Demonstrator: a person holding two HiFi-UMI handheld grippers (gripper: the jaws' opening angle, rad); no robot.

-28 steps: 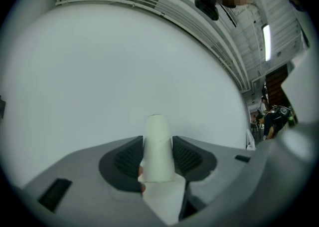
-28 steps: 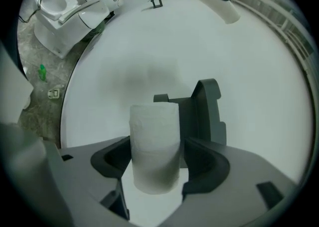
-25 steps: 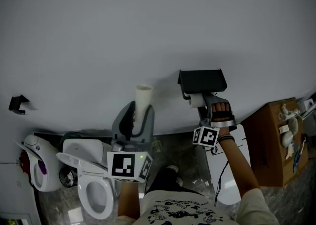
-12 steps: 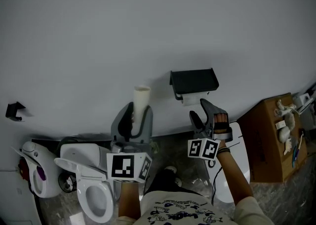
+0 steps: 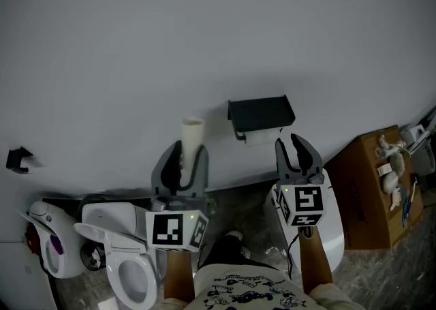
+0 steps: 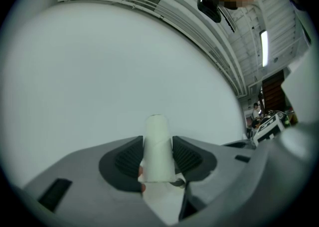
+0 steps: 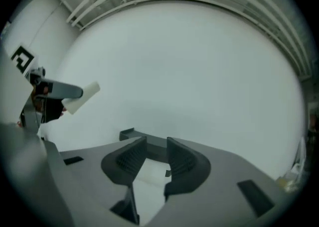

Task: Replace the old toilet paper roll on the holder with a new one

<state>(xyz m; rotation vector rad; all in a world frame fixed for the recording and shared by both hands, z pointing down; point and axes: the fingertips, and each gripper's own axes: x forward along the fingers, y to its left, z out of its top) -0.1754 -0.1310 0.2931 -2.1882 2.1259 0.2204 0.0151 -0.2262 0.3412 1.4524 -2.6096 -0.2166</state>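
Two grippers up before pale wall [image 5: 204, 43]. Clamped in left gripper [image 5: 185, 160]: tube [image 6: 158, 136], pads pressing both sides of its lower half, upright, top poking past fingertips. Nothing in right gripper [image 5: 293, 150]: jaws partly apart, just been closing, bare gap between pads. Pointing at wall just below and right of holder [image 5: 261, 112]. Black, wall-mounted, up and right of left gripper, well apart from tube. Tucked under holder: pale roll [image 5: 261, 139], just left of right gripper's fingertips, untouched. Below left gripper, toilet [image 5: 129, 261]. Off to right of right gripper, brown box [image 5: 371, 186].
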